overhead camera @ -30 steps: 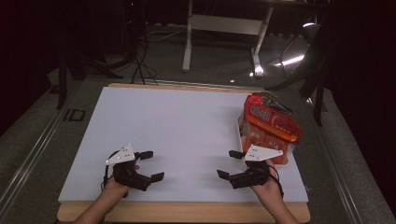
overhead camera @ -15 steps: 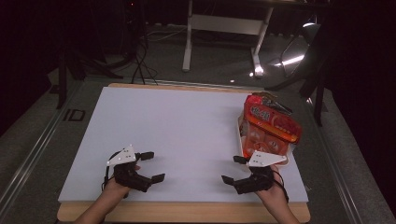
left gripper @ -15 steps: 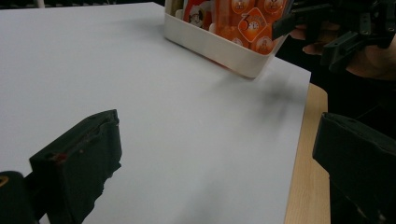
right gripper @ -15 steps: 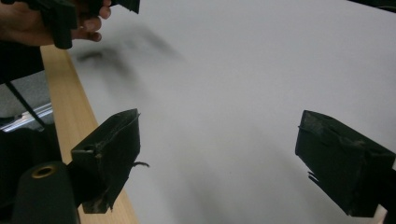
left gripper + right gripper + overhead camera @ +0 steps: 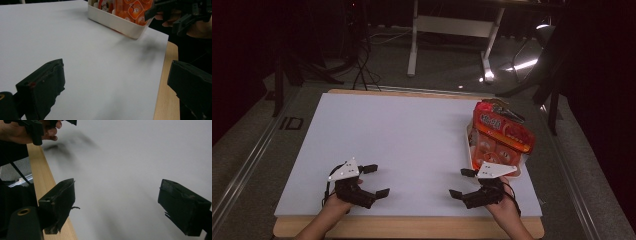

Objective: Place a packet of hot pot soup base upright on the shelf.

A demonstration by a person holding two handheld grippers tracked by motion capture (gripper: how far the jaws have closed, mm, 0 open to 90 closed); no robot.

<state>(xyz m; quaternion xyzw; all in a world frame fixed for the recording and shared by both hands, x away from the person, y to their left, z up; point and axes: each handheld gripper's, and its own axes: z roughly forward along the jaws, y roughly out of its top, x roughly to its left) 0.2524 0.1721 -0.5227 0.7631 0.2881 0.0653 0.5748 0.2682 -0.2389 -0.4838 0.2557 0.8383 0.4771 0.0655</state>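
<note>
My left gripper (image 5: pixel 377 180) rests open near the front left of the white board (image 5: pixel 412 135), with nothing between its jaws. My right gripper (image 5: pixel 460 183) is open at the front right, also holding nothing, just in front of a white tray (image 5: pixel 470 150). An orange snack bag (image 5: pixel 502 127) and small orange packets lie in that tray. In the left gripper view the open left gripper (image 5: pixel 115 85) faces the tray (image 5: pixel 120 21) and the right gripper (image 5: pixel 180 12) across bare board. The right gripper view has the open right gripper (image 5: pixel 121 202) over the board and the left gripper (image 5: pixel 37 127) far off.
The board lies on a wooden tabletop whose front edge (image 5: pixel 412 227) runs just behind both hands. Dark floor, cables and white table legs (image 5: pixel 414 45) lie beyond the far edge. Bare board spans the middle and left.
The right gripper has drifted slightly back toward the front edge and a little to the right. The left gripper has barely moved. Both stay open.
</note>
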